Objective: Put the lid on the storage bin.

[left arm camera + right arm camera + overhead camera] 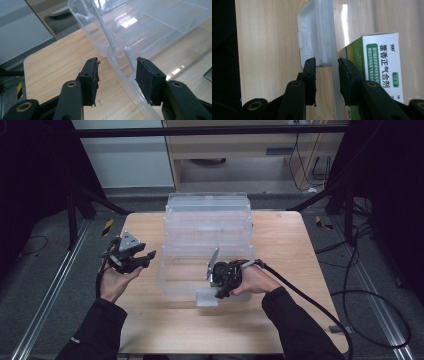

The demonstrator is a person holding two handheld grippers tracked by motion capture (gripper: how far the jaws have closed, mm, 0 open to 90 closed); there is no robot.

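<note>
- right gripper (223,287) clamped on the near wall of the clear plastic box (207,220), at its front latch tab (310,40); one pad outside the wall against the tab, the other inside the box.
- jaws narrow there, wall pinched between the pads in the right gripper view.
- just inside that wall, right beside the inner pad: a green and white medicine carton (378,67) lying in the box, printed face up.
- right hand (255,280) wrapped round the gripper body, cable (310,302) trailing off behind it over the table edge.
- left gripper (142,260) off to the left of the box, apart from it, held above the wooden table (280,240) in an upturned left hand (115,282).
- jaws of the left gripper fairly wide, nothing between the pads; no pad touching anything.
- ahead of the left gripper, in its own view: the box's corner and rim, beyond and between the pads, bare tabletop below.
- grey three-cornered plate (131,241) on top of the left gripper, tilted toward the camera.
- box itself: see-through, stepped in tiers away from the right gripper, near edge at that gripper's tips.
</note>
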